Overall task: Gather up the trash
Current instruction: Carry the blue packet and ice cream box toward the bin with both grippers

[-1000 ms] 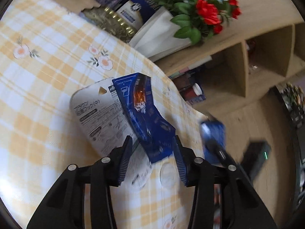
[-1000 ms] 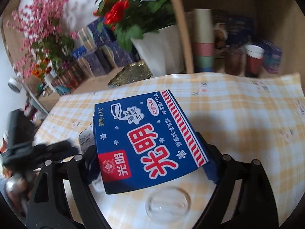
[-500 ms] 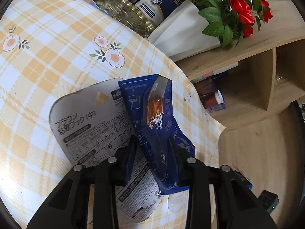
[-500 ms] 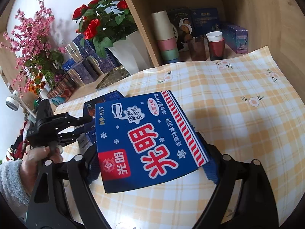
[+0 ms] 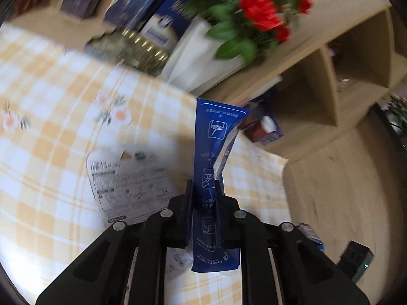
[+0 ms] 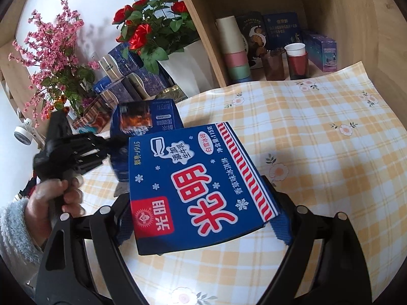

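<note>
My left gripper [image 5: 203, 188] is shut on a flattened dark blue packet [image 5: 216, 157] and holds it upright above the table; both also show in the right wrist view, the gripper [image 6: 112, 143] and the packet [image 6: 145, 124]. A white printed card [image 5: 127, 183] lies flat on the checked tablecloth [image 5: 51, 132] just left of the left gripper. My right gripper [image 6: 201, 218] is shut on a flat blue ice-cream box [image 6: 195, 185] with red and white lettering, held above the tablecloth [image 6: 330, 152].
A white vase of red roses [image 5: 249, 17] and several dark blue boxes [image 5: 137, 0] stand behind the table. A wooden shelf [image 6: 279, 5] holds stacked paper cups [image 6: 235, 50], cups and boxes. Pink flowers [image 6: 53, 58] stand at the left. The table edge drops to a wooden floor [image 5: 343, 190].
My left gripper has closed on the blue packet and lifted it off the white card, standing it upright. The right gripper still holds the ice-cream box and has risen slightly.
</note>
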`<state>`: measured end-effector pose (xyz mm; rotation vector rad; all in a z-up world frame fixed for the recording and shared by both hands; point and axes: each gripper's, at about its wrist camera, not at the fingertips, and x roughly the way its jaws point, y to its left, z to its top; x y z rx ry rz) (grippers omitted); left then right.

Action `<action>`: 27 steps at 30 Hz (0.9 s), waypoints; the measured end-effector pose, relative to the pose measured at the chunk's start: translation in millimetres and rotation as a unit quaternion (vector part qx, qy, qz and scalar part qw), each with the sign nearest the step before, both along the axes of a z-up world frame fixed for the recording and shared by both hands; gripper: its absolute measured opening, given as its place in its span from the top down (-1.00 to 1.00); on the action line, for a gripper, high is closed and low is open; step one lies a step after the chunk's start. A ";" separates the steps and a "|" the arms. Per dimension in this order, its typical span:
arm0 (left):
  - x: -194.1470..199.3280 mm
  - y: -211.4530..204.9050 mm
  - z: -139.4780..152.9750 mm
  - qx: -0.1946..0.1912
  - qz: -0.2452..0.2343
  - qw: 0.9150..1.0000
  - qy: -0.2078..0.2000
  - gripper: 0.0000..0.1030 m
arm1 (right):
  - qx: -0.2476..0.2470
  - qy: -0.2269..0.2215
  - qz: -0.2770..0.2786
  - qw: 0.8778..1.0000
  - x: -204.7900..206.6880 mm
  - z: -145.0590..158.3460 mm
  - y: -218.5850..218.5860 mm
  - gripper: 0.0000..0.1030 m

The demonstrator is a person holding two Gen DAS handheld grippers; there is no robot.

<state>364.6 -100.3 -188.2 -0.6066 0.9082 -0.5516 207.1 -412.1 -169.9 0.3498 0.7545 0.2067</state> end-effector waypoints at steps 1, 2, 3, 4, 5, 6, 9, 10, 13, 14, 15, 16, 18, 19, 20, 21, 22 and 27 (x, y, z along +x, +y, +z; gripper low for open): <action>-3.0 4.5 7.7 -0.002 -0.003 1.000 -0.008 0.72 | 0.001 -0.003 -0.001 1.000 -2.0 2.2 1.1 -0.63; -5.4 8.4 13.4 -0.003 -0.005 1.000 -0.011 0.72 | 0.003 -0.004 -0.002 1.000 -4.9 4.8 3.1 -0.63; -8.8 13.2 19.5 -0.003 -0.009 1.000 -0.013 0.72 | 0.005 -0.005 -0.002 1.000 -6.6 6.1 4.0 -0.63; -12.1 16.4 24.2 -0.003 -0.011 1.000 -0.013 0.72 | 0.008 -0.006 -0.004 1.000 -10.1 8.5 5.6 -0.63; -17.0 20.3 28.1 -0.001 -0.012 1.000 -0.012 0.72 | 0.011 -0.007 -0.004 1.000 -12.7 10.4 6.6 -0.63; -23.8 27.0 33.9 -0.002 -0.013 1.000 -0.013 0.72 | 0.013 -0.008 -0.004 1.000 -15.9 12.9 8.0 -0.63; -41.6 44.8 45.6 0.001 -0.014 1.000 -0.017 0.72 | 0.014 -0.017 -0.002 1.000 -29.4 24.2 14.4 -0.62; -53.0 54.9 51.5 0.003 -0.014 1.000 -0.020 0.72 | 0.012 -0.019 -0.002 1.000 -34.1 27.6 16.8 -0.62; -80.1 74.8 62.8 0.012 -0.019 0.999 -0.025 0.72 | 0.009 -0.024 0.002 1.000 -50.8 36.5 25.8 -0.62; -92.6 83.6 65.7 0.016 -0.022 0.999 -0.024 0.72 | 0.007 -0.025 0.003 1.000 -58.0 39.0 29.6 -0.62; -99.3 89.0 67.1 0.017 -0.023 0.999 -0.022 0.72 | 0.006 -0.026 0.004 1.000 -63.6 41.0 32.4 -0.62; -112.2 98.7 68.5 0.016 -0.024 0.999 -0.019 0.72 | 0.006 -0.027 0.004 1.000 -68.7 42.4 34.9 -0.62; -137.6 117.0 71.0 0.014 -0.021 1.000 -0.012 0.72 | 0.008 -0.027 0.005 1.000 -83.9 46.2 42.8 -0.62; -145.8 122.7 71.2 0.014 -0.021 1.000 -0.011 0.72 | 0.009 -0.027 0.005 1.000 -88.9 47.0 45.5 -0.61; -156.9 129.0 71.9 0.015 -0.022 1.000 -0.010 0.72 | 0.010 -0.027 0.006 1.000 -97.3 48.0 50.1 -0.61; -170.8 136.6 72.8 0.019 -0.024 0.999 -0.010 0.72 | 0.010 -0.027 0.007 1.000 -104.8 48.7 54.3 -0.60; -179.4 140.5 73.1 0.022 -0.024 0.999 -0.009 0.72 | 0.011 -0.026 0.006 1.000 -112.6 49.2 58.5 -0.60; -230.2 159.4 69.2 0.037 -0.039 0.999 -0.002 0.72 | 0.016 -0.026 0.008 1.000 -145.6 51.2 76.2 -0.53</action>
